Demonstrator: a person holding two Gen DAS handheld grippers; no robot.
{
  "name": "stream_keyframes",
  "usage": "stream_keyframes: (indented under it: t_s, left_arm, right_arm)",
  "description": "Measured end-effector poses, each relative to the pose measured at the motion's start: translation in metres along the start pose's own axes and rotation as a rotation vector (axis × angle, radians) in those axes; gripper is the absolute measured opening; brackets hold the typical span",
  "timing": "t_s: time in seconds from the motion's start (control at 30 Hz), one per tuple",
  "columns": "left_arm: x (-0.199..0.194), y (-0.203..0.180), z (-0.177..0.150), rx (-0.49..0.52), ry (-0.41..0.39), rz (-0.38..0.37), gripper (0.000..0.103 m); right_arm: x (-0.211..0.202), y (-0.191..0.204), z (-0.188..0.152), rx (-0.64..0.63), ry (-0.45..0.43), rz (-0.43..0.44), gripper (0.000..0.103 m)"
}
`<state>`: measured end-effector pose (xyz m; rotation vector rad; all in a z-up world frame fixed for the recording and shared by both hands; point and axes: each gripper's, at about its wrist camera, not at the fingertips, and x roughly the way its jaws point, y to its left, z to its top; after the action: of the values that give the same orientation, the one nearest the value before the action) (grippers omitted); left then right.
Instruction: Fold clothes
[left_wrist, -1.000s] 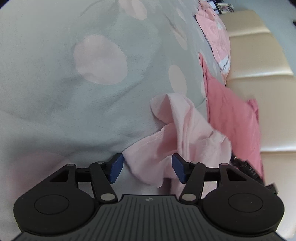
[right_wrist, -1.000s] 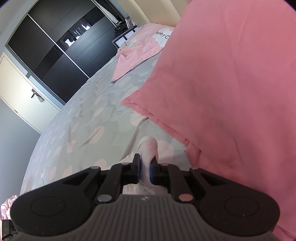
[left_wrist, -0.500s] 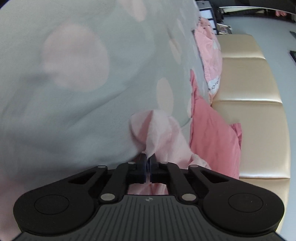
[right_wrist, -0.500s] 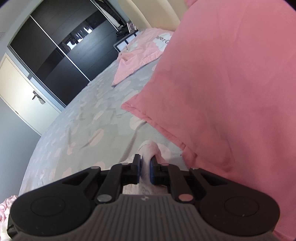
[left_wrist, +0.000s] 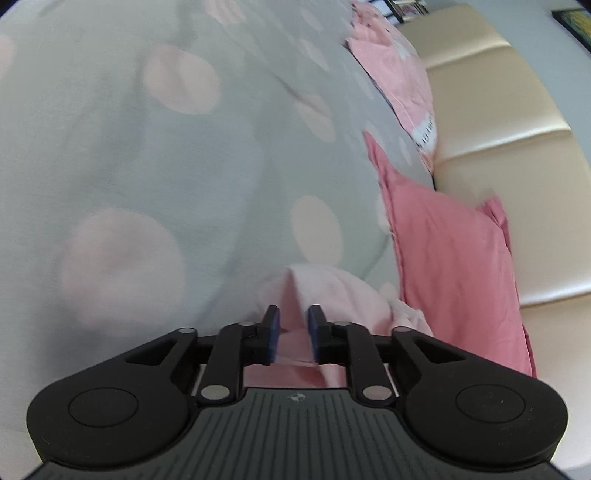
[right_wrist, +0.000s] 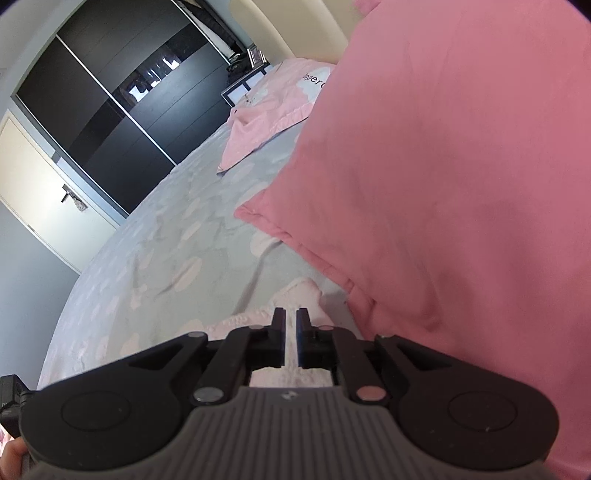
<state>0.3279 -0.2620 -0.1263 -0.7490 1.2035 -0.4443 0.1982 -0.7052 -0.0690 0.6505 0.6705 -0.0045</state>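
Observation:
A pale pink garment (left_wrist: 325, 291) lies bunched on the grey bedspread with pink dots (left_wrist: 147, 166). My left gripper (left_wrist: 291, 317) has its jaws a little apart, with a fold of the garment lying between them. In the right wrist view the same pale pink garment (right_wrist: 299, 291) shows just past my right gripper (right_wrist: 291, 317), whose jaws stand narrowly apart with the cloth between them. Most of the garment is hidden under both grippers.
A deep pink pillow (left_wrist: 454, 266) lies to the right against a cream padded headboard (left_wrist: 498, 122); it fills the right of the right wrist view (right_wrist: 443, 166). A lighter pink printed pillow (right_wrist: 273, 114) lies farther off. Dark sliding wardrobe doors (right_wrist: 110, 96) stand beyond the bed.
My left gripper shut on the garment half a second ago and its jaws have now parted slightly. My right gripper's jaws have also opened a little. Both have moved over the bed.

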Motion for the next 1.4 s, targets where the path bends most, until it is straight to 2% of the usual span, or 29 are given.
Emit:
stream_keyframes:
  t_s: [0.17,0.33,0.37,0.43,0.5,0.6,0.67,0.77,0.9,0.93,1.03,1.1,1.17,1.3,1.4]
  left_arm:
    - [-0.021,0.018,-0.006,-0.019,0.005,0.01,0.017]
    - [-0.039,-0.003,-0.029,0.098,0.028,-0.025,0.017]
    - [-0.041,-0.008,-0.035,0.112,0.037,-0.041,0.017]
    - [-0.044,-0.019,-0.046,0.143,0.058,-0.066,0.017]
    - [-0.045,-0.031,-0.057,0.186,0.076,-0.088,0.017]
    - [-0.046,-0.049,-0.071,0.258,0.089,-0.114,0.017]
    - [-0.045,-0.058,-0.076,0.286,0.093,-0.121,0.017]
    - [-0.039,-0.068,-0.08,0.317,0.092,-0.118,0.017]
    - [-0.03,-0.079,-0.079,0.373,0.08,-0.098,0.017]
    - [-0.027,-0.081,-0.077,0.376,0.079,-0.101,0.017]
    - [-0.025,-0.088,-0.073,0.399,0.058,-0.106,0.017]
    - [-0.023,-0.093,-0.071,0.427,0.043,-0.107,0.017]
    - [-0.018,-0.097,-0.069,0.457,0.034,-0.085,0.017]
    - [-0.001,-0.092,-0.067,0.491,0.039,-0.006,0.017]
    - [0.013,-0.084,-0.069,0.546,0.058,0.073,0.017]
  right_arm:
    - [-0.027,0.025,-0.019,-0.089,0.006,0.011,0.017]
    - [-0.058,0.064,-0.06,-0.283,0.003,0.004,0.026]
    - [-0.063,0.072,-0.07,-0.318,0.004,0.011,0.031]
    - [-0.068,0.088,-0.093,-0.443,0.011,0.004,0.037]
    - [-0.072,0.105,-0.118,-0.578,0.019,-0.006,0.037]
    - [-0.062,0.106,-0.149,-0.672,0.114,-0.041,0.036]
    - [-0.053,0.098,-0.168,-0.673,0.196,-0.061,0.036]
    - [-0.057,0.086,-0.183,-0.679,0.205,-0.057,0.036]
    - [-0.07,0.079,-0.171,-0.604,0.23,-0.02,0.036]
    - [-0.077,0.079,-0.165,-0.581,0.216,-0.002,0.035]
    - [-0.108,0.082,-0.151,-0.558,0.095,0.024,0.036]
    - [-0.123,0.08,-0.144,-0.58,0.02,-0.03,0.036]
    - [-0.127,0.075,-0.139,-0.608,-0.018,-0.121,0.039]
    - [-0.118,0.056,-0.135,-0.565,0.015,-0.206,0.042]
    - [-0.109,0.046,-0.142,-0.566,0.071,-0.237,0.05]
